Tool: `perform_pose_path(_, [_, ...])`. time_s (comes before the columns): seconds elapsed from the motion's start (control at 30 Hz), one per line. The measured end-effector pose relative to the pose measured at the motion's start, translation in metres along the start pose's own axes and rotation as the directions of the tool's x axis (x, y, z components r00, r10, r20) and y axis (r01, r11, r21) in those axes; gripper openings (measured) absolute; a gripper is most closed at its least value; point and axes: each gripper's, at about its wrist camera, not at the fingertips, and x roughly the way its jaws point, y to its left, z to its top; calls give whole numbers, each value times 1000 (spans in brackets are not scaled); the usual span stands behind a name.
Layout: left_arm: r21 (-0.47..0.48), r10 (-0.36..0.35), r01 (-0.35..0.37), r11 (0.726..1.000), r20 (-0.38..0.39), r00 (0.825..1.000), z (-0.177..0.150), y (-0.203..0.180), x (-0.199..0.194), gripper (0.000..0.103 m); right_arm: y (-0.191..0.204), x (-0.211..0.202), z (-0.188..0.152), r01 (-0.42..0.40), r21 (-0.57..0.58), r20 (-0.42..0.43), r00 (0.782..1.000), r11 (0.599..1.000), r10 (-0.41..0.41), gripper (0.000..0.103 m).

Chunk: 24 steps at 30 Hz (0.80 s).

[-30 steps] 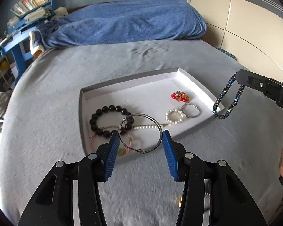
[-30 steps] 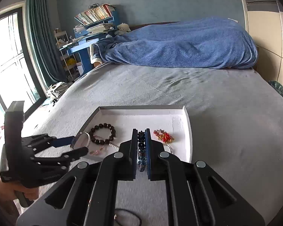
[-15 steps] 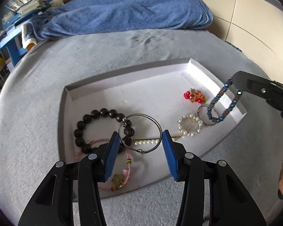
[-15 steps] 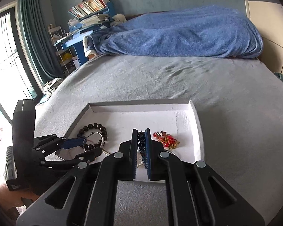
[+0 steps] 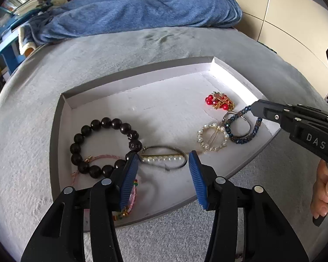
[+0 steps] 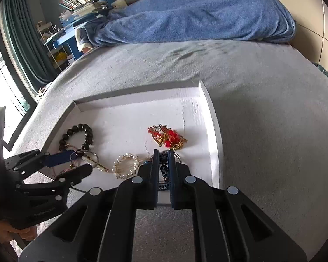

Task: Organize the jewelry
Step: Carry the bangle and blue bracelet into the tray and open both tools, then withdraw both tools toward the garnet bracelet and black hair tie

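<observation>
A white tray (image 5: 142, 80) on the grey bed holds a black bead bracelet (image 5: 102, 146), a pearl bar clip (image 5: 161, 158), a pearl ring brooch (image 5: 213, 137), a red and gold brooch (image 5: 219, 103) and a pink cord bracelet (image 5: 131, 198). My left gripper (image 5: 164, 163) is open over the tray's near edge, its pads either side of a thin metal bangle (image 5: 175, 148) lying on the tray. My right gripper (image 6: 164, 159) is shut on a blue beaded bracelet (image 5: 243, 128), whose lower part rests on the tray at its right end.
A blue blanket (image 5: 142, 8) lies heaped at the bed's far end. A blue shelf with books (image 6: 85, 2) stands at the far left, by a window with green curtains (image 6: 17, 50). A beige wardrobe (image 5: 295, 17) is at the right.
Both grippers moved forward and down over the tray. The metal bangle, upright between my left pads before, now lies flat on the tray. The blue bracelet came down onto the tray's right end.
</observation>
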Motion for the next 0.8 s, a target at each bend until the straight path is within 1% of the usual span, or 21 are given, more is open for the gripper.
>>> perform_pose_path(0.07, [-1,1,-1,1000,1,1000,0,1,0,54,0,1,-2,4,-4,-6,1000,1000,-4,9])
perform_pose_path(0.1, [-5,-2,2,1000,2,1000,1,3,-1,58,0,0,-2,5,-8,-7,1000,1000,-5,11])
perform_pose_path(0.13, [-8,-5,5,1000,3,1000,2,3,-2,61,0,-1,-2,8,-10,-6,1000,1000,-8,20])
perform_pose_path(0.17, [-10,-8,8,1000,5,1000,2,3,-3,64,1,-2,-1,15,-14,-3,1000,1000,-15,34])
perform_pose_path(0.23, [-9,-12,12,1000,15,1000,2,3,-8,68,1,-8,-1,30,-22,16,999,999,-30,48])
perform_pose_path(0.3, [-9,-11,11,1000,28,1000,0,2,-15,73,0,-14,-1,41,-24,31,999,999,-41,53])
perform_pose_path(0.37, [-12,-8,8,1000,41,999,-2,2,-23,75,-2,-19,-2,48,-21,41,998,999,-47,57])
perform_pose_path(0.4, [-15,-4,5,1000,48,999,-3,2,-26,75,-3,-22,-3,52,-19,45,998,998,-51,58])
perform_pose_path(0.47, [-21,3,-2,1000,58,998,-8,2,-34,75,-5,-27,-6,61,-16,49,997,998,-60,64])
perform_pose_path(0.63, [-18,18,-17,1000,73,997,-23,-3,-54,77,-7,-44,-17,77,-9,59,995,997,-76,71])
perform_pose_path(0.8, [-8,3,-2,1000,82,997,-44,-16,-75,77,5,-63,-29,103,-60,77,992,993,-99,78])
